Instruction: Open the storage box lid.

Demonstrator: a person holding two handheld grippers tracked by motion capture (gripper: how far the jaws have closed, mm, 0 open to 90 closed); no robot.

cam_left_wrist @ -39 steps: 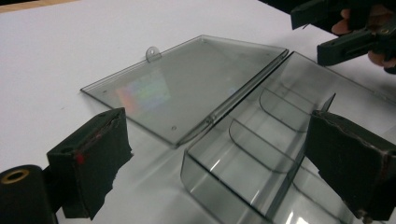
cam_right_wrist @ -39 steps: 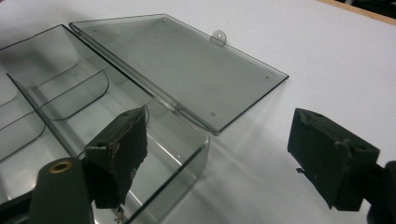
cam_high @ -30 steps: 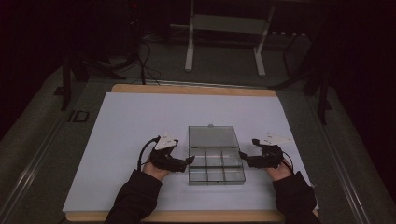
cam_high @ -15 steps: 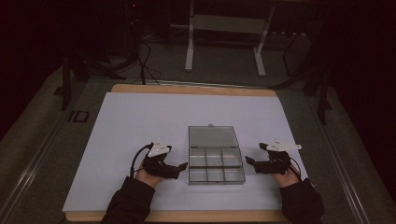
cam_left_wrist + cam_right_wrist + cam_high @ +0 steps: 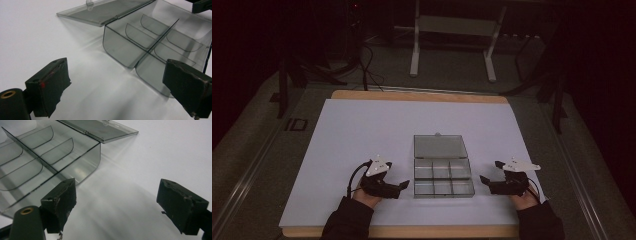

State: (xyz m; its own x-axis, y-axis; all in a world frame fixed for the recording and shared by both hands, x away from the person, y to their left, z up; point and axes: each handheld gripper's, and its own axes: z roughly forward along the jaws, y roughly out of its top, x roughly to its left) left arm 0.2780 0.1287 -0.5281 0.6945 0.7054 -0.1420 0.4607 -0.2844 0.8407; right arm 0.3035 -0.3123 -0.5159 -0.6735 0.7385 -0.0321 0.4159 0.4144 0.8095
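Here the box (image 5: 443,172) sits low in the centre of the high view, its lid (image 5: 440,146) folded flat behind it and all six cells empty. The left tool (image 5: 404,185) and right tool (image 5: 484,179) flank it, both spread and holding nothing, just clear of its walls. The risk, I judge: the light box skids on the smooth desk (image 5: 362,130) if one tool nudges it first.
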